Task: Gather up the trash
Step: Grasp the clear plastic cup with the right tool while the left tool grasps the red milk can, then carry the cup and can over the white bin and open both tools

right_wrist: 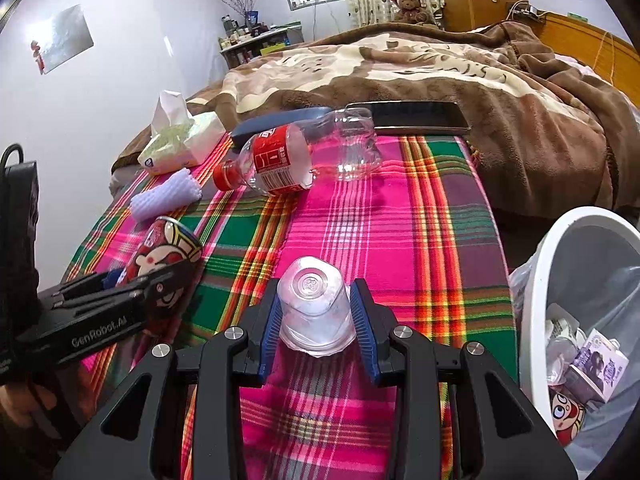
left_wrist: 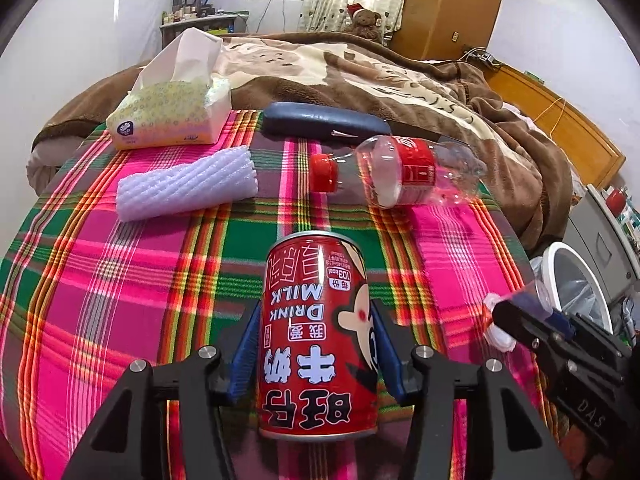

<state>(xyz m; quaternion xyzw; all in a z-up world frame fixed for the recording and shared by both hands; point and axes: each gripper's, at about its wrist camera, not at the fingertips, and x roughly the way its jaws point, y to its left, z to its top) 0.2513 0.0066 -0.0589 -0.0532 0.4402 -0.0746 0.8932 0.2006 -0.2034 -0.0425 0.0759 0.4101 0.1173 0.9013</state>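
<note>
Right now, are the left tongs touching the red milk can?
Touching. In the left wrist view, the left tongs have both blue pads pressed against the sides of the red milk can, no gap showing.

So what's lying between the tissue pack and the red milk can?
The white foam sleeve lies between the tissue pack and milk can, in both wrist views.

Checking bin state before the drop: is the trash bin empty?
No, the white trash bin already holds packaging, including a small purple carton, in the right wrist view.
</note>
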